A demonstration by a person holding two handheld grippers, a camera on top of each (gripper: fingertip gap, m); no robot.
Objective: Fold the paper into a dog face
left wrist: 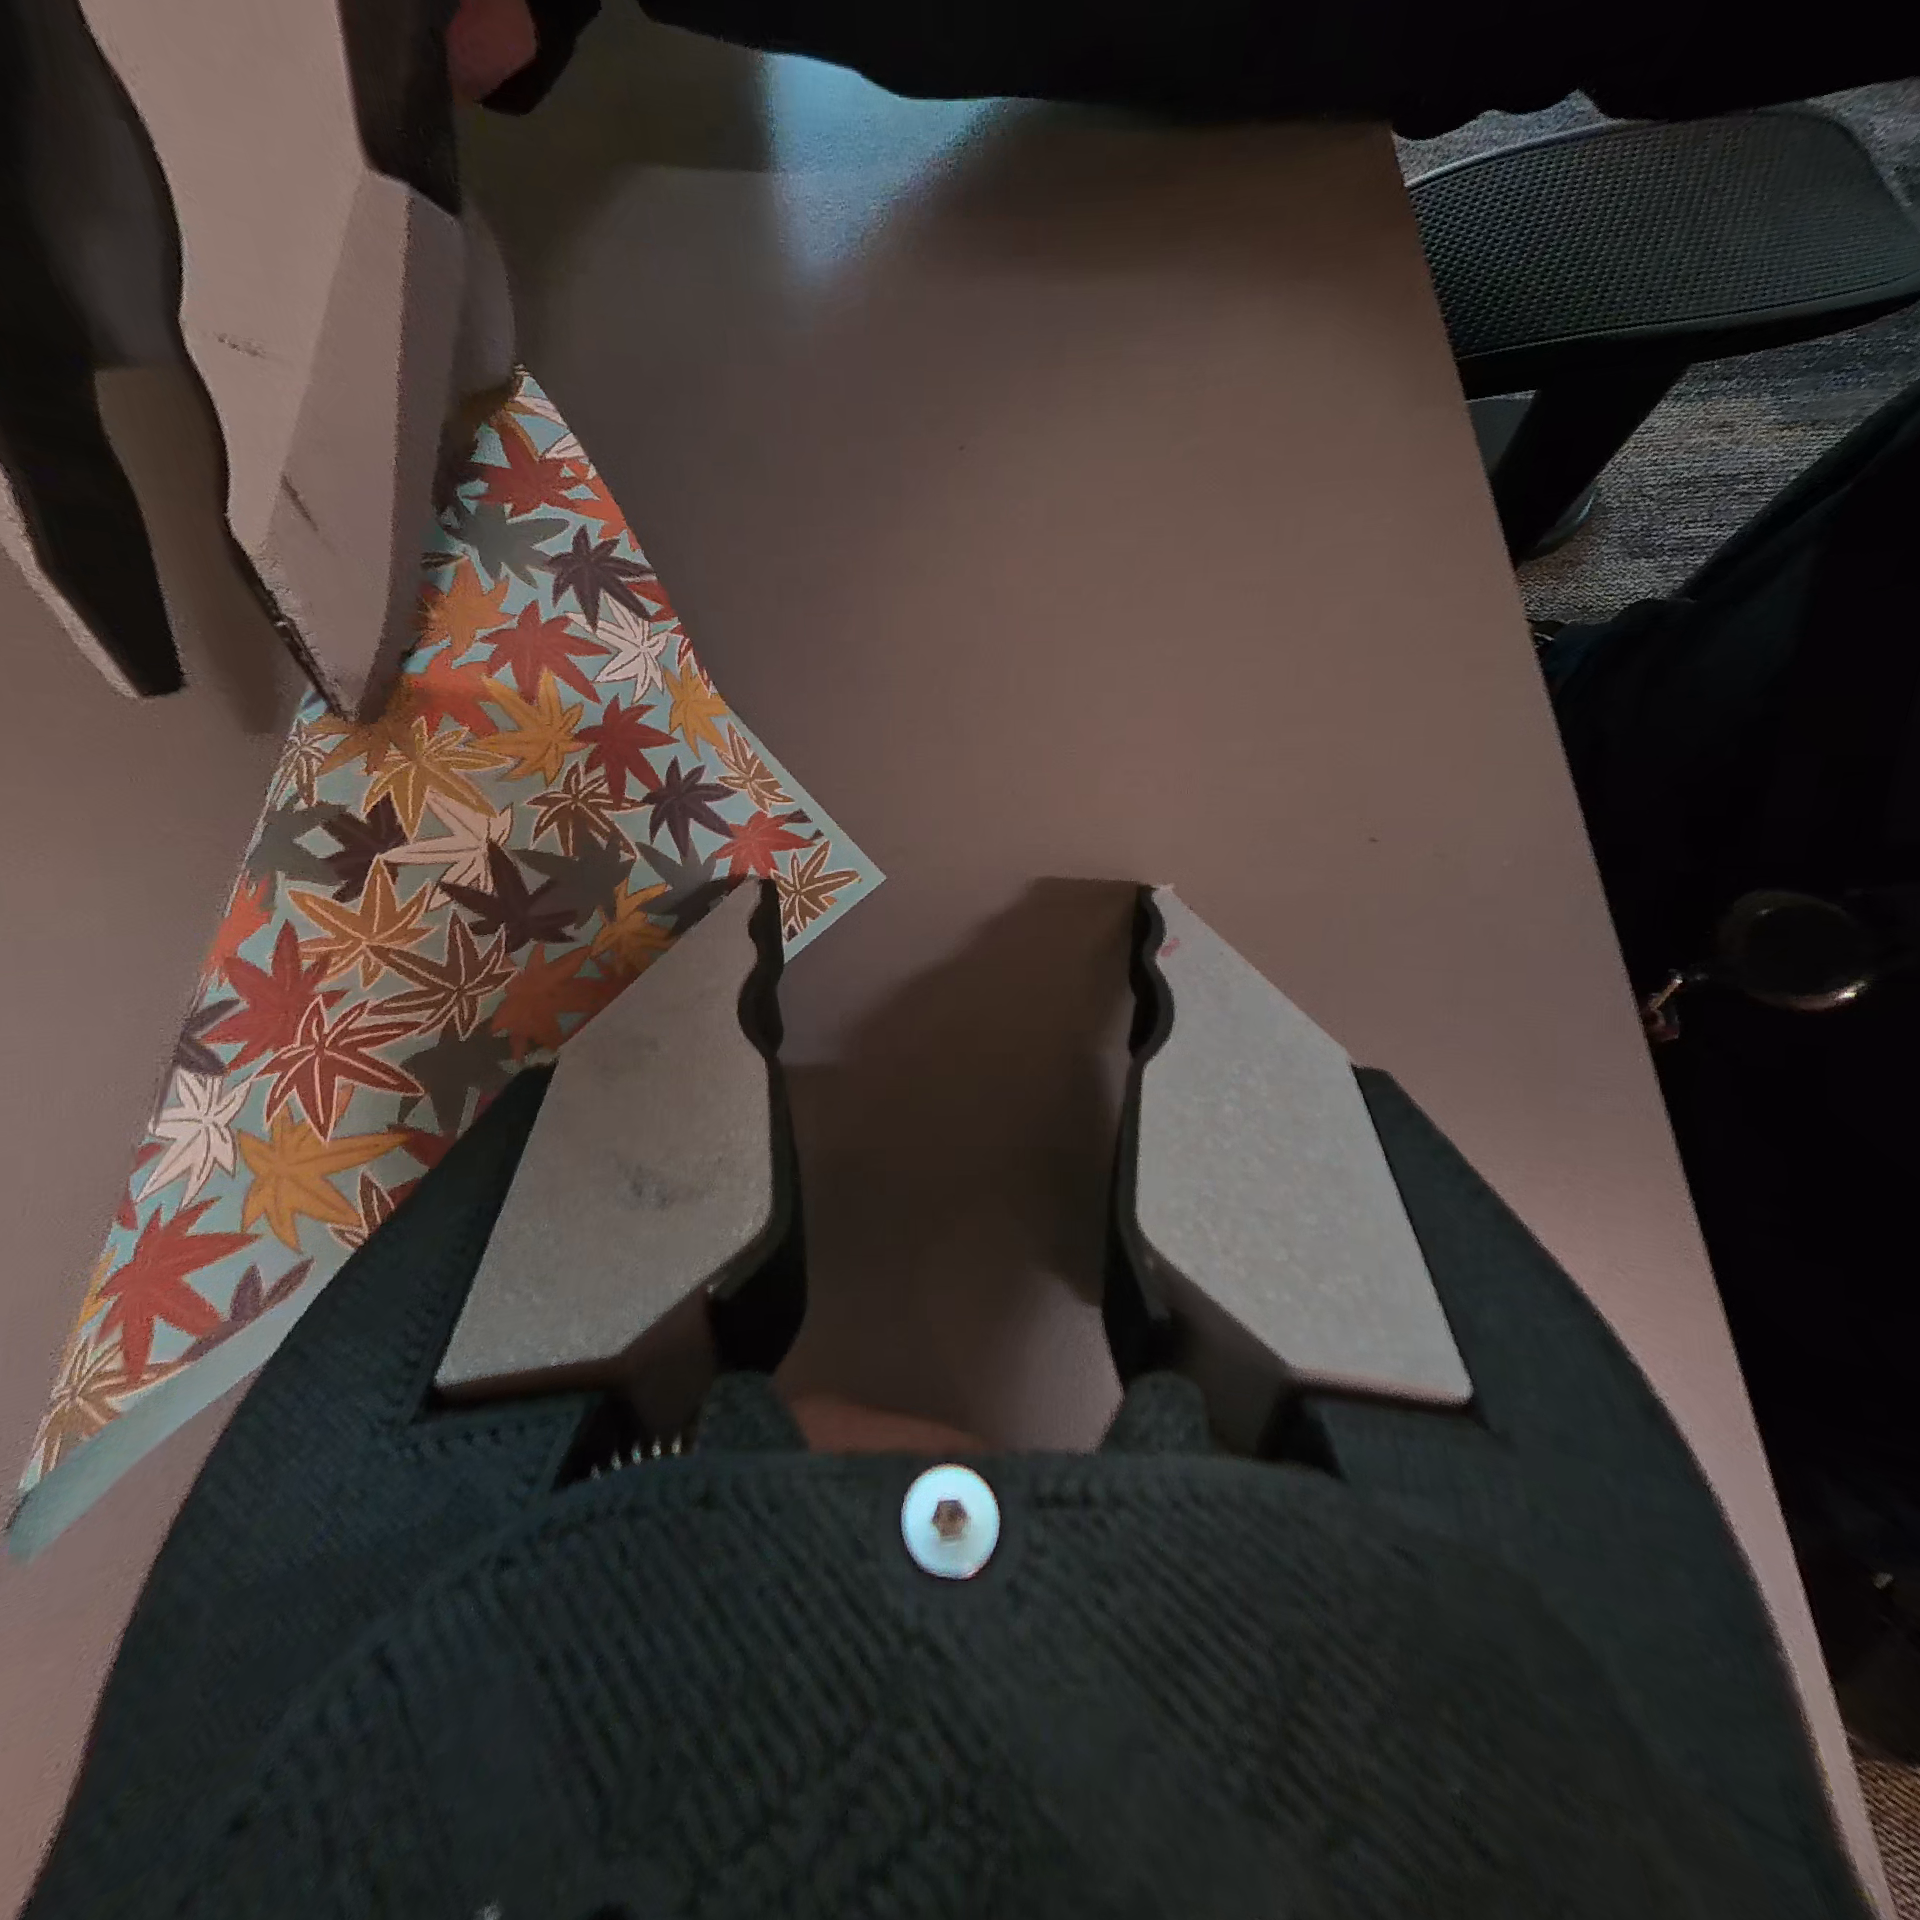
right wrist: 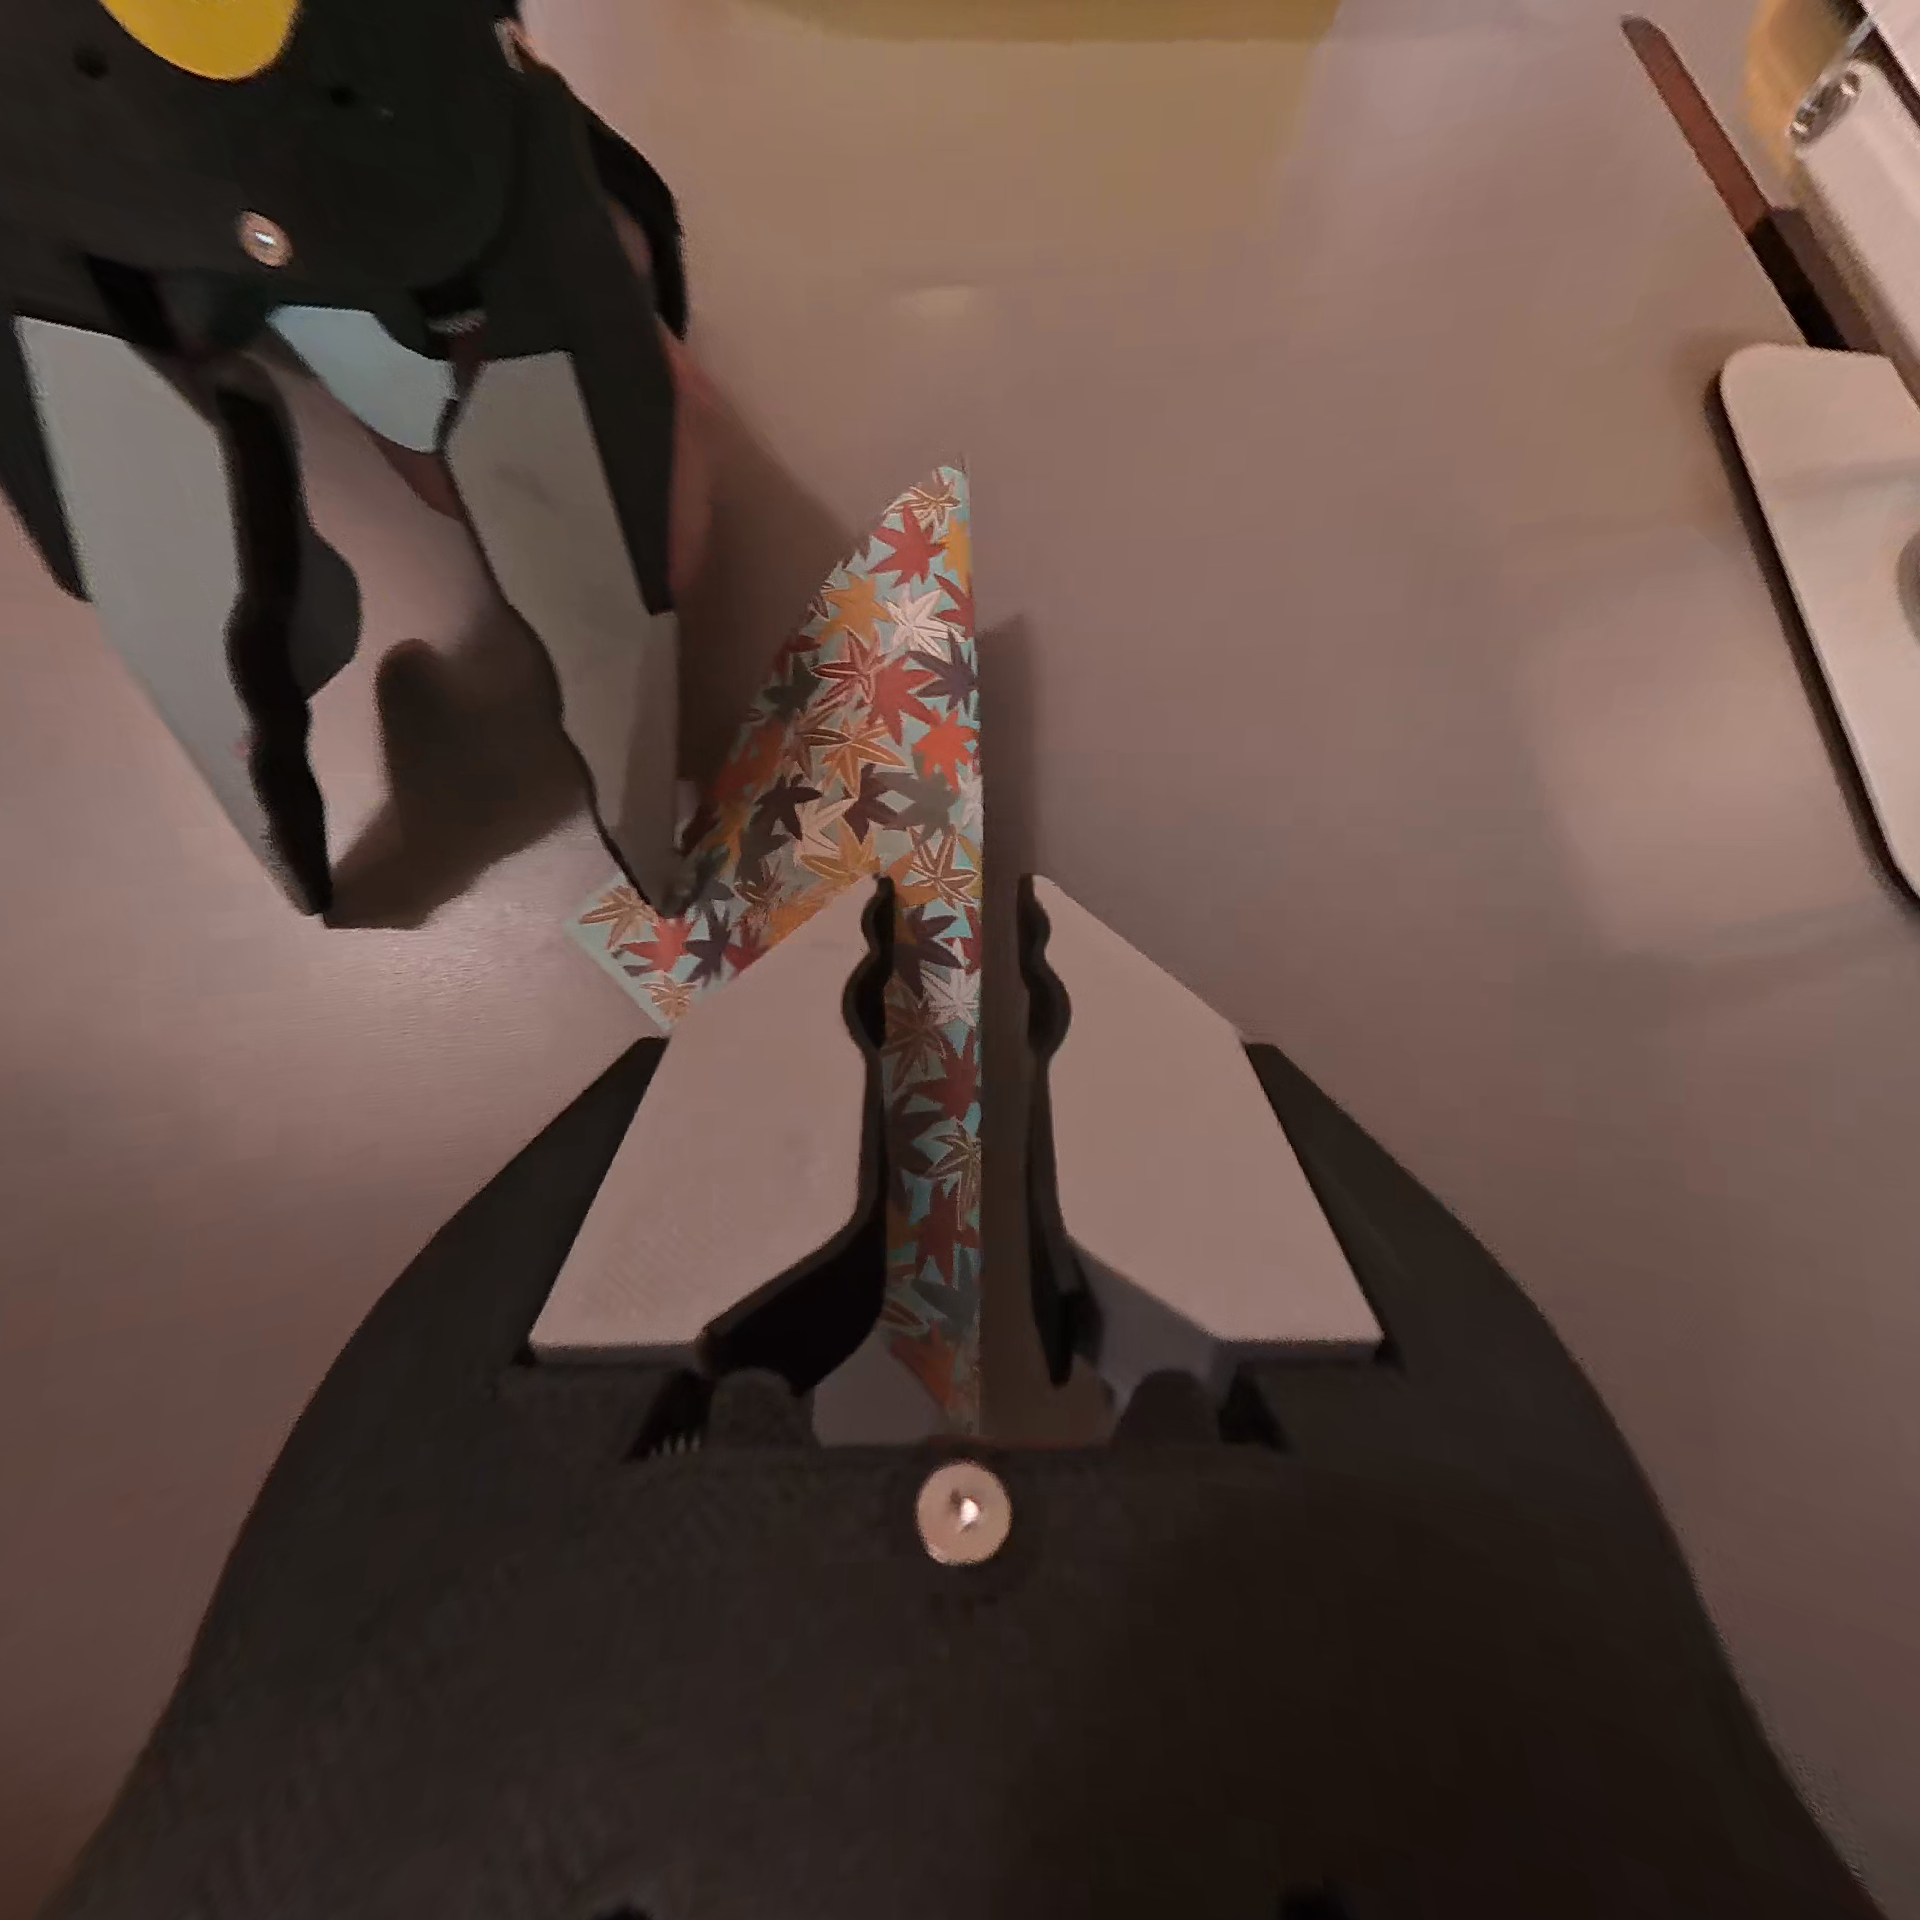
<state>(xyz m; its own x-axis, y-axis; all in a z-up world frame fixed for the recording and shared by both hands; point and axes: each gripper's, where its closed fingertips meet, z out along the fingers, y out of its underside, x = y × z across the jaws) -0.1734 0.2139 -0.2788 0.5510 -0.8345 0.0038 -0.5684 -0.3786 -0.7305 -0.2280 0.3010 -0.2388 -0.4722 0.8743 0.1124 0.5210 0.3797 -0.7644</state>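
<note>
Plain grey worktop (left wrist: 1039, 520) fills most of what I see, with a black mesh chair (left wrist: 1662, 239) and carpet off past its edge. At the far side in my right view sits a flat white thing (right wrist: 1818, 582); I cannot tell what it is.

My paper (left wrist: 468, 883) has bright leaves on a light blue back. It lies on the worktop like a triangle in my left view. One part of it stands up on its edge in my right view.

My right gripper (right wrist: 956, 904) is holding that standing part. Its fingers (right wrist: 878, 987) are pressed close on the paper, with the sheet running up between them.

My left gripper (left wrist: 951, 909) is spread wide and holds nothing. Only bare worktop shows between its fingers (left wrist: 764, 966). One finger tip sits just over the near corner of the paper. I cannot tell if it is touching it.

I think the paper is folded once into a triangle, so the first fold looks done. I see no ears and no nose flap yet. I think the two side corners must be folded down for ears, and the bottom tip turned up. So most of the dog face is left to do.
</note>
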